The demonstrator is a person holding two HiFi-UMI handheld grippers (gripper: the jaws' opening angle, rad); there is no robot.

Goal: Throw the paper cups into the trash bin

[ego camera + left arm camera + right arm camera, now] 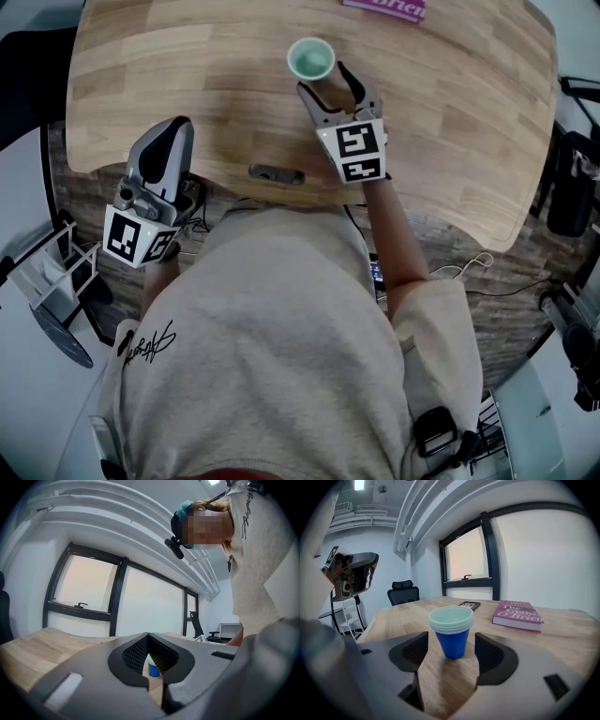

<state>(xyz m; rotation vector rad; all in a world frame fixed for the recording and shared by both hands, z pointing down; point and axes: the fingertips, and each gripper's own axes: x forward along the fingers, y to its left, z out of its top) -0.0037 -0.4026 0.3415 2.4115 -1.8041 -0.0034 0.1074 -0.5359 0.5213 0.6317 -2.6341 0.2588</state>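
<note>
A stack of blue paper cups (310,59), pale green inside, stands upright on the wooden table (187,75) near its far middle. In the right gripper view the cups (451,630) stand just beyond the fingertips, centred on the gap. My right gripper (328,86) (451,657) is open, its pads clear of the cups on both sides. My left gripper (178,127) hovers over the table's near left edge, its tips together and nothing in them (148,637); the cups (153,668) show far off through the slit between its fingers. No trash bin is in view.
A pink book (389,7) (518,615) lies at the table's far edge, right of the cups. A small dark frame (468,605) lies behind the cups. A dark grommet (276,174) sits near the front edge. A black office chair (403,592) stands beyond the table.
</note>
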